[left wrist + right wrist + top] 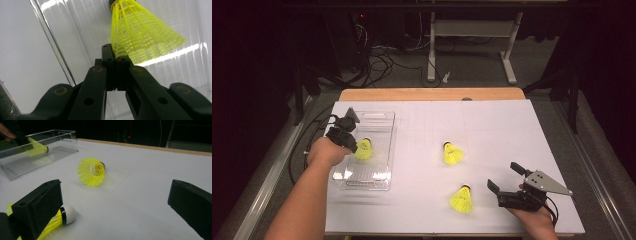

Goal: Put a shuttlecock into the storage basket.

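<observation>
Left gripper clenched on skirt edge of yellow plastic mesh shuttlecock, holding it inside clear plastic rectangular bin at left side of white bench. Left gripper view: jaws pressed together on skirt rim, cork end pointing away, ribbed bin floor behind. Right gripper released, jaws spread wide, low over bench near front right. Second yellow shuttlecock lying mid-bench, third yellow shuttlecock just beside right gripper's near jaw, white cork visible.

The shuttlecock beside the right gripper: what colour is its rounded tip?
White, above a black band; the shuttlecock shows this best in the right gripper view.
</observation>
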Motion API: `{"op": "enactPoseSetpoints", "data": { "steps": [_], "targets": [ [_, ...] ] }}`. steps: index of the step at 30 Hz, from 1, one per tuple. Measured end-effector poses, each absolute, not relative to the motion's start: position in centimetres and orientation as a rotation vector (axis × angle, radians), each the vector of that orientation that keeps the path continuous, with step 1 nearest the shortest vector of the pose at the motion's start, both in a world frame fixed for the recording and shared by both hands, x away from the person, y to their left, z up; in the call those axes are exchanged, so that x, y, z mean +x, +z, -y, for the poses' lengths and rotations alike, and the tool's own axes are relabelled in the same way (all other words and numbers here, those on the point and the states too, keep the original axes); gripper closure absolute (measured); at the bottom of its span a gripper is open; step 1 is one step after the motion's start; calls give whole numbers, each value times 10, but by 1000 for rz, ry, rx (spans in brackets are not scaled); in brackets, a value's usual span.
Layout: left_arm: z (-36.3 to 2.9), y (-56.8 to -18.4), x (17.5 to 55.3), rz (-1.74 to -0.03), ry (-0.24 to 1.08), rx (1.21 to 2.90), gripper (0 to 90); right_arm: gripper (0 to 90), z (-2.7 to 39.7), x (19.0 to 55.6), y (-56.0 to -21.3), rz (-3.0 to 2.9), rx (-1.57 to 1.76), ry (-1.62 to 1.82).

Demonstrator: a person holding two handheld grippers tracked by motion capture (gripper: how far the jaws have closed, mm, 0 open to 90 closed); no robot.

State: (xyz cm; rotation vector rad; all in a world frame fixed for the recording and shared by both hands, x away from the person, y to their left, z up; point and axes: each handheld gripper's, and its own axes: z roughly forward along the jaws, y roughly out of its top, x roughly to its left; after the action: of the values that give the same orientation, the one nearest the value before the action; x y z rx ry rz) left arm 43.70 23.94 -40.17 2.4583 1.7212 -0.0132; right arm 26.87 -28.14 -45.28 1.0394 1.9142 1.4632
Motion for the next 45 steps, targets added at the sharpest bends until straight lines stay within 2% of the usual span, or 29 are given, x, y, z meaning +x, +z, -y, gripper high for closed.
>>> {"op": "enactPoseSetpoints", "data": {
  "steps": [7,21,37,45],
  "targets": [
    [-239,-402,436,-1714,-10,2463,880,2,282,269,-453,-1914,1047,1466],
    [-236,-401,434,-1686,-23,2488,807,2,283,269,-453,-1908,1049,1468],
    [-232,-395,428,-1667,-48,2500,801,2,283,269,-452,-1898,1047,1472],
    [-228,-387,419,-1634,-50,2527,734,2,284,267,-450,-1896,1043,1476]
  ]
}}
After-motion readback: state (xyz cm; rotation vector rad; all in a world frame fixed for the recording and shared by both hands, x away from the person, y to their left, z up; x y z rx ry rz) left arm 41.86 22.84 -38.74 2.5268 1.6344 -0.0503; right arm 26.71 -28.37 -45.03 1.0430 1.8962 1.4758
